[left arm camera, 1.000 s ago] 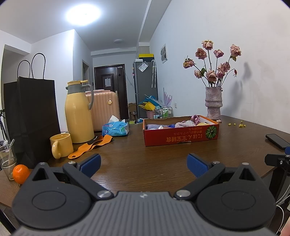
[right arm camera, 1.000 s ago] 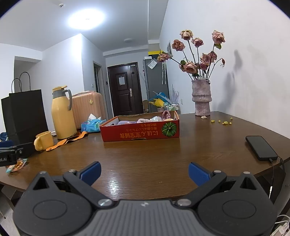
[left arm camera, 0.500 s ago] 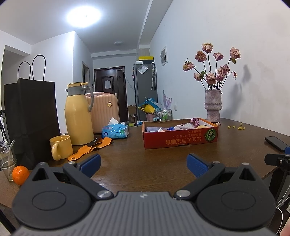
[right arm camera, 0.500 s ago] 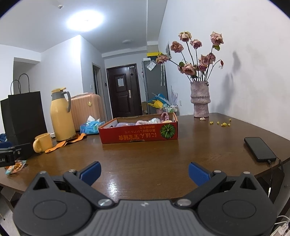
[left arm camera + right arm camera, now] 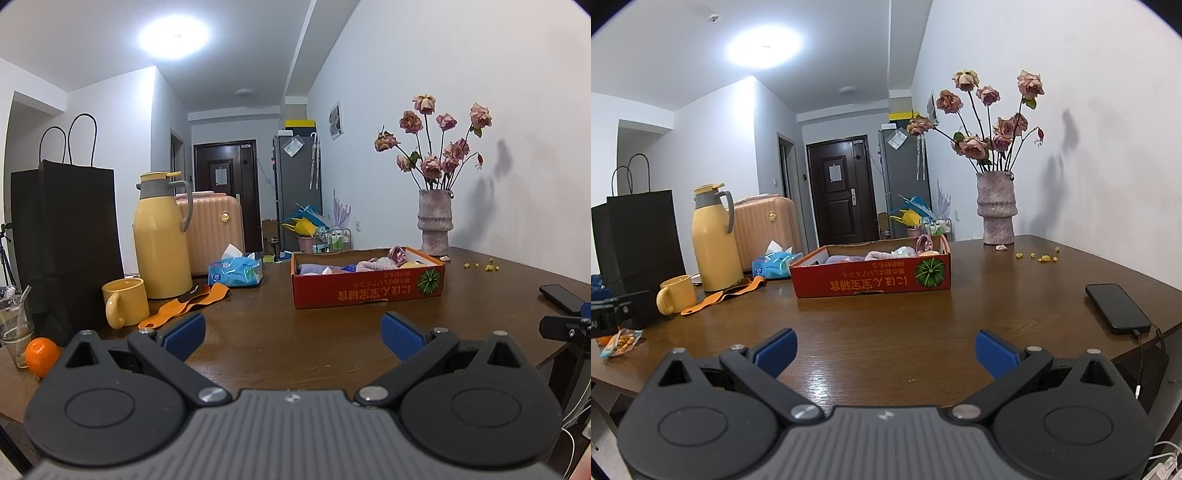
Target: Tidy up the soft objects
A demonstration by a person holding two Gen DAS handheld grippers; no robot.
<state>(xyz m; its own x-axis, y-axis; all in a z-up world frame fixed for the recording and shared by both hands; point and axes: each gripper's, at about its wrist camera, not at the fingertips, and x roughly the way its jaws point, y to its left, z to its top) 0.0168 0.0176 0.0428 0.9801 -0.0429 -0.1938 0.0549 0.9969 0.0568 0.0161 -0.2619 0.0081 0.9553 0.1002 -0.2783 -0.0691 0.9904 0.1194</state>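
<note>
A shallow red cardboard box stands on the dark wooden table, holding several soft items: a purple cloth, pink fabric and a pink scrunchie. An orange strap lies flat on the table left of the box. My left gripper is open and holds nothing, well short of the box. My right gripper is open too, empty, over the table's near edge.
On the left stand a yellow thermos, yellow mug, tissue pack, black paper bag, glass and orange. A vase of roses sits back right, a phone on the right edge, a snack packet near left.
Both grippers have drawn back slightly from the table; the box and vase look a little smaller. Both stay open and empty.
</note>
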